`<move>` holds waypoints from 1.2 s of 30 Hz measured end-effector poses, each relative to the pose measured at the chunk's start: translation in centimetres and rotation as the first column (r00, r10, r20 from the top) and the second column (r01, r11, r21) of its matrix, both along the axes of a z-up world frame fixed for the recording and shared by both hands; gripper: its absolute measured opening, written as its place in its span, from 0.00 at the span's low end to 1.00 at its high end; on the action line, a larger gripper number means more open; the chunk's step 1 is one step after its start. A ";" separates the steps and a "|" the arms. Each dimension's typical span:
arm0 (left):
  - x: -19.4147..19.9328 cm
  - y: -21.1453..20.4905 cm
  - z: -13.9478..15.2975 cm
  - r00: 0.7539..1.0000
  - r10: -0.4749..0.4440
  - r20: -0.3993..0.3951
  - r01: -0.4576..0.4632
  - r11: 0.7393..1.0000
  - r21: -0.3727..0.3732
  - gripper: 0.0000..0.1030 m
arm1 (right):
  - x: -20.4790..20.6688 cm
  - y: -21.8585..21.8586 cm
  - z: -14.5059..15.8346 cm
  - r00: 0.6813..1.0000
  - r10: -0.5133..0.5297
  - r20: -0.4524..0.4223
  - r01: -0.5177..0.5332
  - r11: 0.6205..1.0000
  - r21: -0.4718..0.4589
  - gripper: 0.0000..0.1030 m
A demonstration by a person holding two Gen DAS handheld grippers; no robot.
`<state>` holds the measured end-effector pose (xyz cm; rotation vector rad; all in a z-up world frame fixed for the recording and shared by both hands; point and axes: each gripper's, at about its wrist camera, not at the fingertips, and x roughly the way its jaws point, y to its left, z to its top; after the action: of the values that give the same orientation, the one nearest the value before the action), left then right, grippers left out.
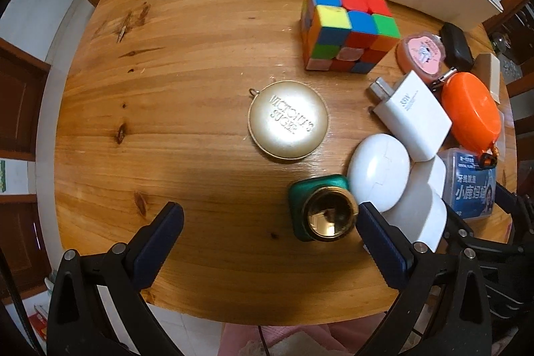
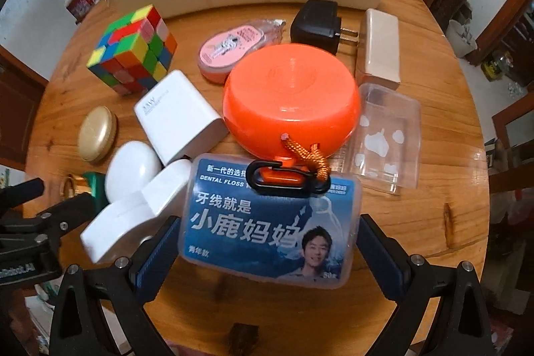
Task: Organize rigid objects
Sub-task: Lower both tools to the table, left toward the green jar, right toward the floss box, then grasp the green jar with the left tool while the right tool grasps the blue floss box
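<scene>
left claw (image 1: 267, 222) low over the counter (image 1: 187, 62), jaws spread wide, blue-padded fingers (image 1: 160, 239) angled forward and gripping nothing; its right finger sits just beside a green bottle (image 1: 310, 199) without closing on it. right claw (image 2: 267, 242) also spread wide, its fingers (image 2: 157, 252) standing either side of a dental floss box (image 2: 270, 222), whether the pads touch it cannot be told. part of the left claw's black frame shows at the left edge of the right wrist view.
</scene>
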<state>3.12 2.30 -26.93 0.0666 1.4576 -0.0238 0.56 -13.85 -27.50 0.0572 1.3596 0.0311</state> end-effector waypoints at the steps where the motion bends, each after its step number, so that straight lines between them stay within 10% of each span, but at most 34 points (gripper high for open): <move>1: 0.0 0.2 -0.2 1.000 0.008 -0.007 -0.008 1.000 -0.007 0.99 | 0.1 0.2 -0.3 1.000 0.003 -0.003 -0.003 1.000 -0.010 0.98; 15: 1.6 1.7 -5.0 0.991 0.072 -0.116 -0.079 0.995 -0.061 0.89 | -0.3 2.0 -1.3 0.999 0.042 -0.006 -0.042 0.997 -0.070 0.94; 20: 1.8 1.7 -4.5 0.997 0.054 -0.051 -0.056 0.997 -0.043 0.42 | -1.2 1.2 -0.7 0.998 0.055 -0.012 -0.056 0.996 -0.064 0.93; 36: 0.6 2.2 -0.6 0.997 -0.020 0.073 0.022 1.000 -0.019 0.42 | -3.5 -1.4 4.3 0.991 0.100 0.088 -0.102 0.995 0.023 0.92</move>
<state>3.69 4.54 -27.52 0.0662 1.3839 -0.0521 -2.90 -15.26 -23.21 0.0095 1.2740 0.1357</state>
